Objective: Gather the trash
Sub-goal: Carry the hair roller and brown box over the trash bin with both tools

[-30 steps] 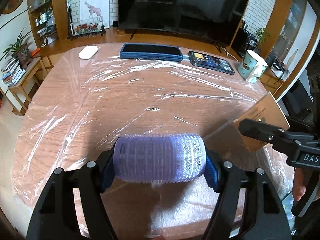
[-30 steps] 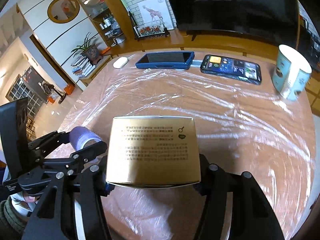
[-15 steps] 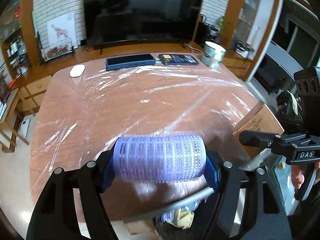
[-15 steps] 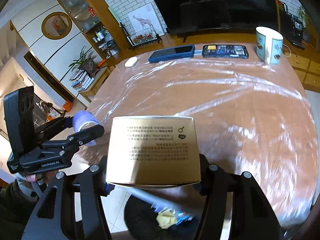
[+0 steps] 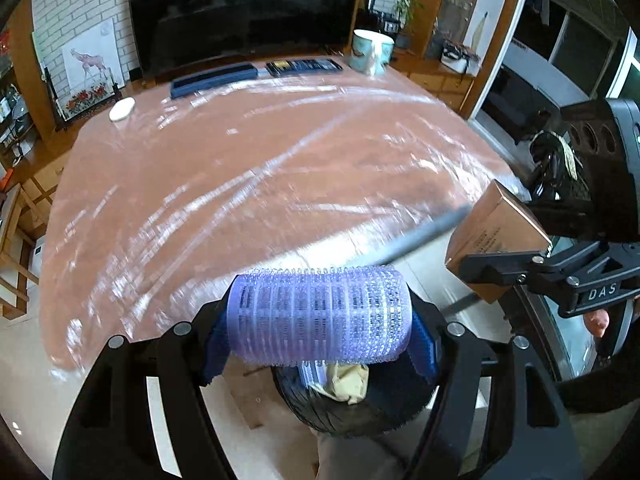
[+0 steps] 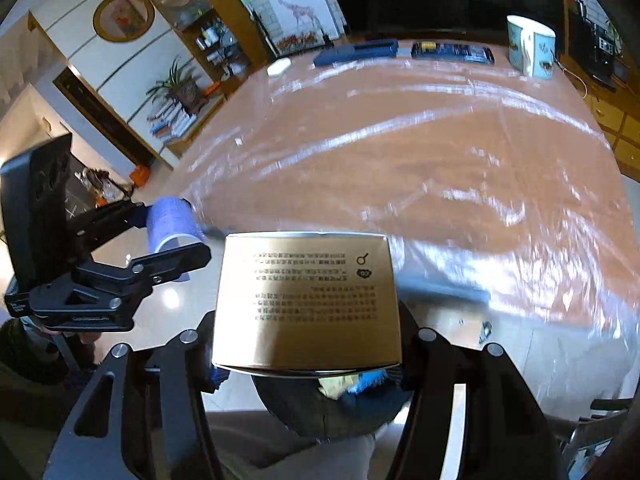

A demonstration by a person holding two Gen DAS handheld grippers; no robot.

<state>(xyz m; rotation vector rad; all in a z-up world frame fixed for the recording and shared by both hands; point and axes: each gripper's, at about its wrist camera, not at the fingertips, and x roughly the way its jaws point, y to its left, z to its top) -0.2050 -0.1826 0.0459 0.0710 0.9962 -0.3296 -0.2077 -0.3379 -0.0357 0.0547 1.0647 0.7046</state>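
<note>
Each camera sits just behind its own tool, looking steeply down past the near edge of the table point(image 5: 248, 168) toward the far wall. Both views share the tabletop, the mug point(image 6: 530, 46) and a black bin point(image 5: 352, 408) below; each also catches the other tool from the side.

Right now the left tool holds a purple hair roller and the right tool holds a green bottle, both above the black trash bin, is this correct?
Not quite. The right tool holds a brown cardboard box, not a green bottle; the right wrist view shows it clearly. The rest is right: the left tool holds the purple hair roller, both above the black trash bin.
</note>
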